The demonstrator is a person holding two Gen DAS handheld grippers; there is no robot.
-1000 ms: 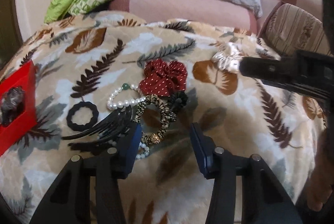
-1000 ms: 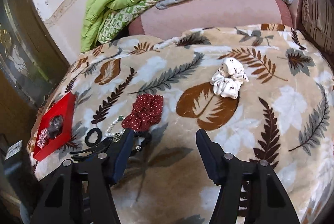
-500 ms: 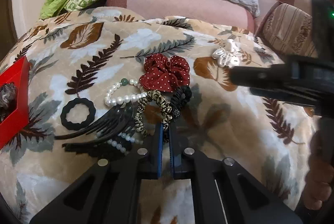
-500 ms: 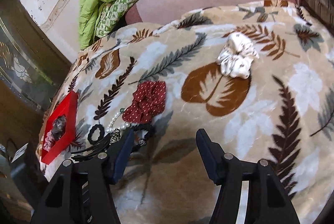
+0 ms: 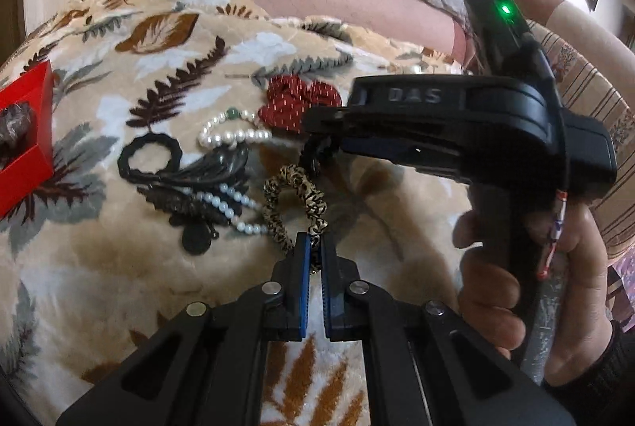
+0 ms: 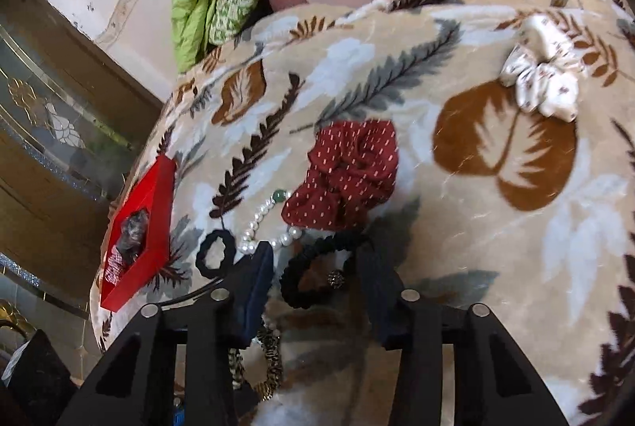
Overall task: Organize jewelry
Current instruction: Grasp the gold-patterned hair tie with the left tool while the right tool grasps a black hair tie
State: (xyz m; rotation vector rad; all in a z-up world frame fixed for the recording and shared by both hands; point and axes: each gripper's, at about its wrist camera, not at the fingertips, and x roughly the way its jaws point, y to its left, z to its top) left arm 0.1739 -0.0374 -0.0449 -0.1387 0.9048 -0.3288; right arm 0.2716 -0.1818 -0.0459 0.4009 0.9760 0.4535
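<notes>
the leopard-print scrunchie (image 5: 295, 205) is now pinched at its near end by the left gripper (image 5: 312, 247), whose jaws stood wide apart a second ago with the scrunchie lying loose on the leaf-print blanket (image 5: 119, 267) ahead of them; half a second ago they had already come together, and now the blue pads press on the fabric with only its thickness between them. the rest of the loop trails away from the tips, up and slightly left, toward the pile it is being separated from. that pile lies ahead and left of the left gripper: a black claw clip (image 5: 198, 184) over a string of pale beads (image 5: 234, 205), a pearl bracelet (image 5: 234, 132) beyond, a plain black hair tie (image 5: 149, 158) farther left, and the red dotted scrunchie (image 5: 295, 104) at the far side. the right gripper (image 6: 315, 291) has swung in and dropped toward the same pile, where earlier it hovered well back; its jaws are closing, and a black hair tie with a small bead (image 6: 317, 267) sits between them, though the pads do not appear to press on it yet. from the left wrist view the right gripper's body crosses just beyond the scrunchie, so the two tools are close together. by my reading, both are lifting one piece each for the red box (image 6: 139, 227), which lies well off to the left of both and already holds a couple of dark items. the white scrunchie (image 6: 541, 76) lies apart, far ahead and to the right of the right gripper.
</notes>
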